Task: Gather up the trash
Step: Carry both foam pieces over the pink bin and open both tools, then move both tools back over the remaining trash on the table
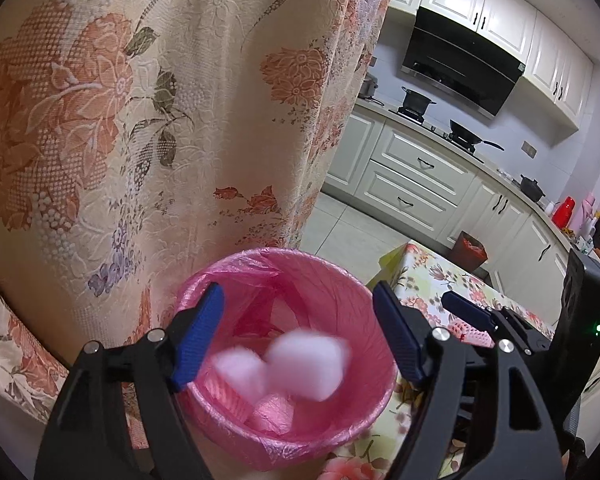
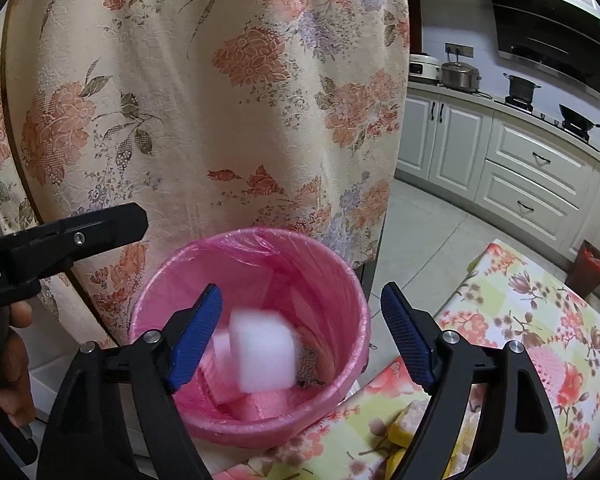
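Note:
A bin with a pink liner [image 1: 340, 280] [image 2: 332, 272] stands at the table edge below both grippers. My left gripper [image 1: 298, 300] hangs open over it. Two blurred white-pink wads [image 1: 308, 364] are loose in the bin mouth, and neither pad touches them. My right gripper [image 2: 302, 300] is open over the same bin, with a blurred white block [image 2: 266, 352] free between its fingers. Pink foam pieces [image 2: 260, 404] and a dark patterned scrap [image 2: 312, 364] lie at the bottom. The left gripper's black body [image 2: 80, 236] reaches in from the left in the right wrist view.
A floral curtain [image 1: 140, 120] hangs right behind the bin. The floral-cloth table [image 2: 520, 312] carries a pink textured piece [image 2: 548, 364] and a yellow item [image 2: 404, 420]. A small dark bin [image 2: 588, 268] stands on the tiled floor by white kitchen cabinets. A hand [image 2: 16, 344] is at the left.

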`<state>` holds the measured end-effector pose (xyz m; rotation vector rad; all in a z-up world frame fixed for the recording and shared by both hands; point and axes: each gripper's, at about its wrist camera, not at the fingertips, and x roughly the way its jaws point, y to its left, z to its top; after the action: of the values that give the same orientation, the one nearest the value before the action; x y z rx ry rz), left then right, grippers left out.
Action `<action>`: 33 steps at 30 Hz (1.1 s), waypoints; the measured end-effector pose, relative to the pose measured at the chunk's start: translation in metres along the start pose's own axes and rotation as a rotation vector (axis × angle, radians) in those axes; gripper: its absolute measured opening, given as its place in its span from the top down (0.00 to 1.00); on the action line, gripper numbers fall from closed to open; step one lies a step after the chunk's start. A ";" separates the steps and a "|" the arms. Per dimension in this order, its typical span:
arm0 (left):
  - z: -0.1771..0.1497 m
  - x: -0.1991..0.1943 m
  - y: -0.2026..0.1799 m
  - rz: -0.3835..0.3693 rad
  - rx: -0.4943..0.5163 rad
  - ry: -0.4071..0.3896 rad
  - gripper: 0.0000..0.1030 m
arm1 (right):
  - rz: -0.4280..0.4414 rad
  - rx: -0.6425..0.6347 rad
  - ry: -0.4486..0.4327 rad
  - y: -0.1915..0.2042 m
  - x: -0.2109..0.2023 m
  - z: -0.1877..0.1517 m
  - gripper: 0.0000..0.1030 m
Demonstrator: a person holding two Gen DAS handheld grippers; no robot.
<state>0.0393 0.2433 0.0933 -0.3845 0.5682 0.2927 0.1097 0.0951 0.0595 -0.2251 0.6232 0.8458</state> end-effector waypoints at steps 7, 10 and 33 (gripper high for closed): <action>-0.005 -0.002 -0.006 -0.006 0.003 0.000 0.28 | -0.046 0.005 -0.018 -0.010 -0.015 -0.006 0.25; -0.007 -0.003 -0.009 -0.010 0.004 0.003 0.28 | -0.070 0.008 -0.025 -0.017 -0.025 -0.011 0.25; -0.048 0.000 -0.066 -0.077 0.051 0.047 0.28 | -0.286 0.162 -0.030 -0.118 -0.124 -0.089 0.25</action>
<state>0.0416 0.1641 0.0735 -0.3636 0.6044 0.1948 0.0999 -0.0976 0.0557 -0.1498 0.6112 0.5193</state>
